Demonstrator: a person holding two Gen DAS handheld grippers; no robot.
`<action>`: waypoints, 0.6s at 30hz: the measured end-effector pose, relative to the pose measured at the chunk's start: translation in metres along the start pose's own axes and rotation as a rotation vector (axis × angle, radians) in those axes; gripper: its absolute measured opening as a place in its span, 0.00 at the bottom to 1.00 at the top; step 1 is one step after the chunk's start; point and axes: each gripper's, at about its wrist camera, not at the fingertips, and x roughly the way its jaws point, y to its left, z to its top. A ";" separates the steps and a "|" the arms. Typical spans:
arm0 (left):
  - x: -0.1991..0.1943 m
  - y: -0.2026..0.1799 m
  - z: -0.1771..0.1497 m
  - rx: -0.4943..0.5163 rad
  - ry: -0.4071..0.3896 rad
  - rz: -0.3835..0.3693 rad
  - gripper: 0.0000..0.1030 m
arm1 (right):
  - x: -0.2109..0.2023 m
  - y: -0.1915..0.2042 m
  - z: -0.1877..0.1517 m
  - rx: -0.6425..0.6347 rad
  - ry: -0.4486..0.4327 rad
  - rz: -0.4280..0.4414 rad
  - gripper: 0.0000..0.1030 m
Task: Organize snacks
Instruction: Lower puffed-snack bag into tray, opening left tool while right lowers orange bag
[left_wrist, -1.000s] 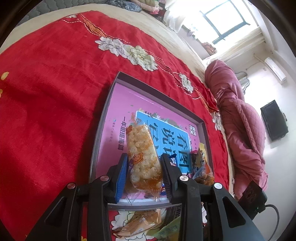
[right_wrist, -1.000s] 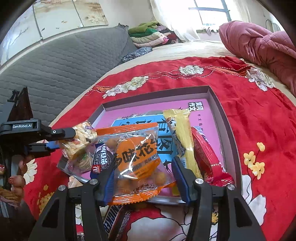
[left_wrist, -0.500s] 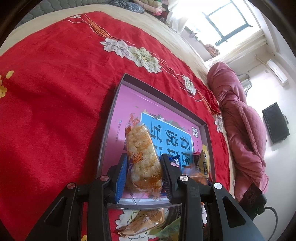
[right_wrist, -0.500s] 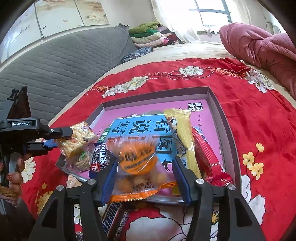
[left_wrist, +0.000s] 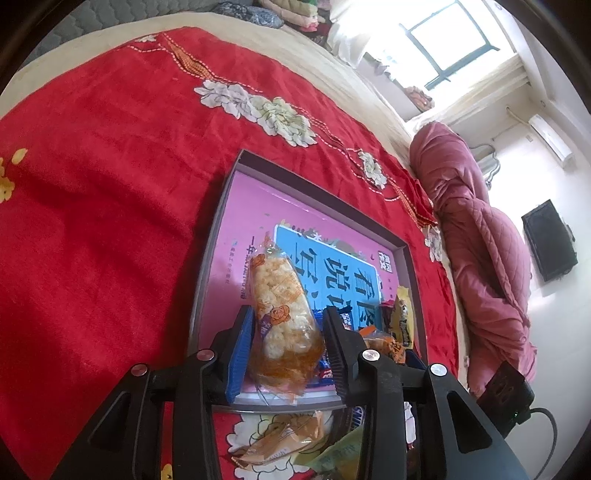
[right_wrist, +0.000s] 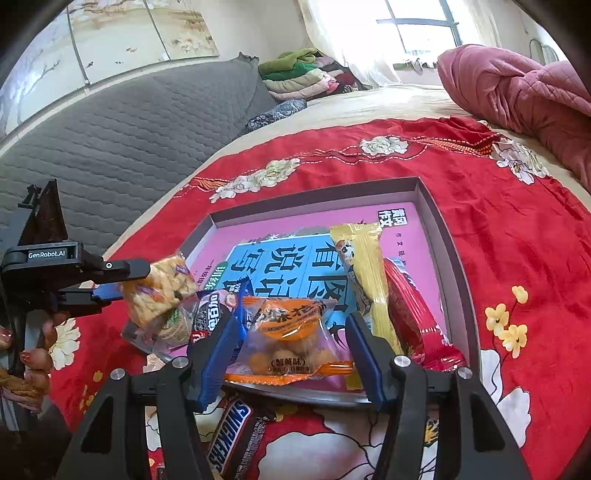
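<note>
Since 1 second ago the orange peanut packet (right_wrist: 291, 341) has sunk flat into the tray (right_wrist: 448, 236), lying loose between the half-spread right gripper (right_wrist: 291, 354), while the left gripper (left_wrist: 288, 343), easing open, pinches the rice cracker packet (left_wrist: 282, 306), long axis pointing away over the tray.

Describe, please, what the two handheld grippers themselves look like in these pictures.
Both are matte black plastic frames with silver screw heads and blue ribbed pads lining the fingers. The left gripper and right gripper look alike. From the right wrist view, the left one bears white "GenRobot.AI" lettering; a black cable trails nearby.
</note>
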 end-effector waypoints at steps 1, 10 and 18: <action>-0.001 -0.002 0.000 0.008 -0.001 0.004 0.39 | 0.000 0.000 0.000 0.000 -0.002 0.002 0.59; -0.005 -0.010 0.000 0.037 -0.008 0.022 0.48 | -0.007 0.003 0.000 -0.006 -0.021 0.011 0.63; -0.008 -0.011 0.001 0.037 -0.005 0.029 0.57 | -0.011 0.002 0.001 -0.009 -0.037 0.002 0.65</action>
